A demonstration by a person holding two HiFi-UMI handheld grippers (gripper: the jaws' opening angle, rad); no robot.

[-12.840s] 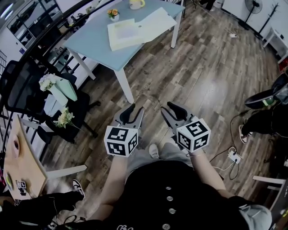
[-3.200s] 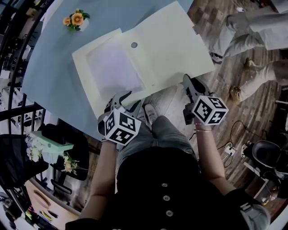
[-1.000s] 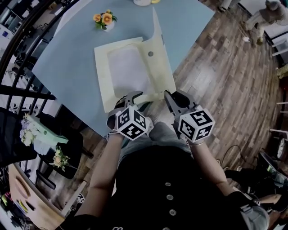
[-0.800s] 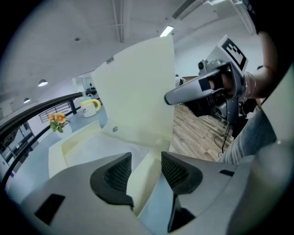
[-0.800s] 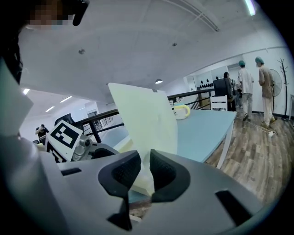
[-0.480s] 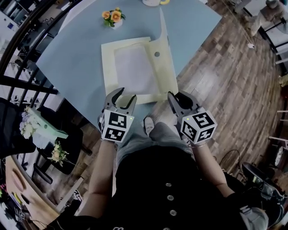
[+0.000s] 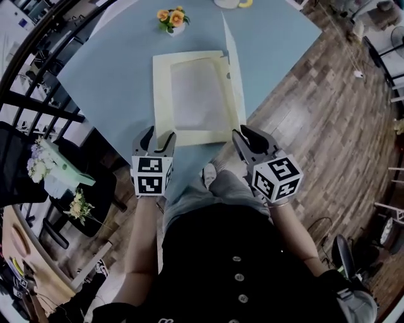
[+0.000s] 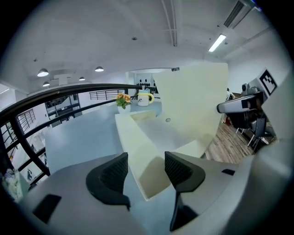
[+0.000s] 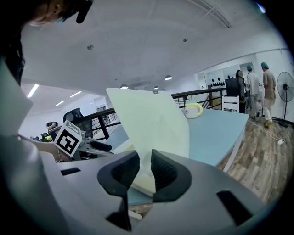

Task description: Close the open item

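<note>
Since both sets of jaws have just been opening, left gripper [image 7: 158, 134] wide and empty, right gripper [image 7: 244, 134] narrowly astride the upright cover [image 7: 231, 76], the cover is to be pushed flat leftward.

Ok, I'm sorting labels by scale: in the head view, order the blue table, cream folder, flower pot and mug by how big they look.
1. blue table, largest.
2. cream folder.
3. flower pot and mug: both small, and the frame's top edge cuts the mug off, so those two stay unranked.
</note>
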